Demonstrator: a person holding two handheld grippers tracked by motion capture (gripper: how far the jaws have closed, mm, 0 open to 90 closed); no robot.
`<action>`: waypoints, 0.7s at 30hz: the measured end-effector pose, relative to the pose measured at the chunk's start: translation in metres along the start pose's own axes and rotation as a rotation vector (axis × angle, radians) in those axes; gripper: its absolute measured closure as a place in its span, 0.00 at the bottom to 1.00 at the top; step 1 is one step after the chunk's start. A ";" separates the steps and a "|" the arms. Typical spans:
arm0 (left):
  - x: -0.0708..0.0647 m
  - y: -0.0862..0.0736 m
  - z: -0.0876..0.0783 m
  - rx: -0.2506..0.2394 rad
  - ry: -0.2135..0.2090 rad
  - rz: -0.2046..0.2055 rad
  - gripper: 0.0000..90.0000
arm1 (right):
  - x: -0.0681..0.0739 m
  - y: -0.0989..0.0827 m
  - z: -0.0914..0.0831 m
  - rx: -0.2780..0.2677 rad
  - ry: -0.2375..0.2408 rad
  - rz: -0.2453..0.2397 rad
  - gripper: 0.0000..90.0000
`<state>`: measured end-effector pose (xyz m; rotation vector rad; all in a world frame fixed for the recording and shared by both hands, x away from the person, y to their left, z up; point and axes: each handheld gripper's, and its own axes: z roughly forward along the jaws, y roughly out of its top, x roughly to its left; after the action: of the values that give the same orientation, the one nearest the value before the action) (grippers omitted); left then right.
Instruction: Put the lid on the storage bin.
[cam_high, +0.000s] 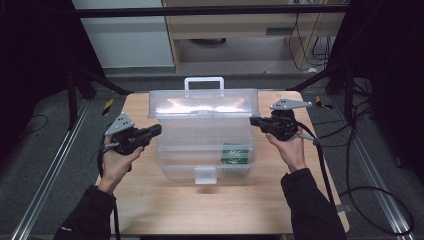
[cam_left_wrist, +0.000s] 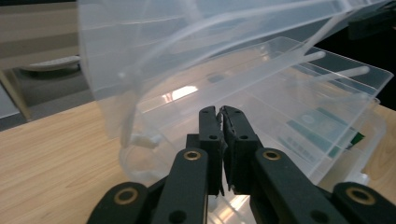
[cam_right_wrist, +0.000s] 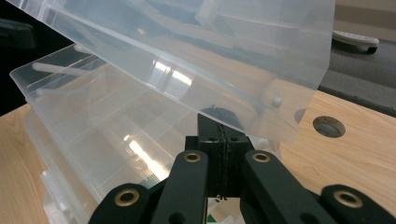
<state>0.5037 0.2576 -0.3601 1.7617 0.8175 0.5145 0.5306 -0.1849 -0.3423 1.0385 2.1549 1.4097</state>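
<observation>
While both of my hands sit at the sides of the clear plastic storage box with a white handle (cam_high: 202, 132), it takes up the middle of the high view, resting on the light wooden desk (cam_high: 150, 200). Its hinged lid (cam_high: 202, 104) is tipped up towards the top of the frame, glaring under the light, and a white latch (cam_high: 205, 175) hangs at the lower front edge. Through the translucent walls I see a tray tier and, at lower right inside, a green and white packet (cam_high: 235, 153). My left hand-held gripper (cam_high: 156, 130) sits at the box's left wall with its jaws pressed together, nothing between them that I can make out. My right hand-held gripper (cam_high: 253, 121) is at the lid's right edge, jaws pressed together; whether they pinch the lid's edge I cannot tell. Black cables (cam_high: 350, 165) trail across the grey floor at right.
</observation>
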 end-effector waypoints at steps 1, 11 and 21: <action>0.001 -0.001 -0.001 0.002 0.002 -0.004 0.97 | 0.000 -0.001 0.000 0.002 0.000 -0.002 1.00; 0.009 -0.005 -0.009 -0.002 0.051 -0.036 0.99 | 0.006 -0.006 -0.005 0.034 -0.012 -0.025 1.00; 0.011 -0.012 -0.012 0.017 0.047 -0.039 1.00 | 0.015 -0.012 -0.009 0.086 -0.053 -0.073 1.00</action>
<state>0.4996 0.2754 -0.3678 1.7517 0.8896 0.5255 0.5100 -0.1822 -0.3473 1.0048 2.2085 1.2527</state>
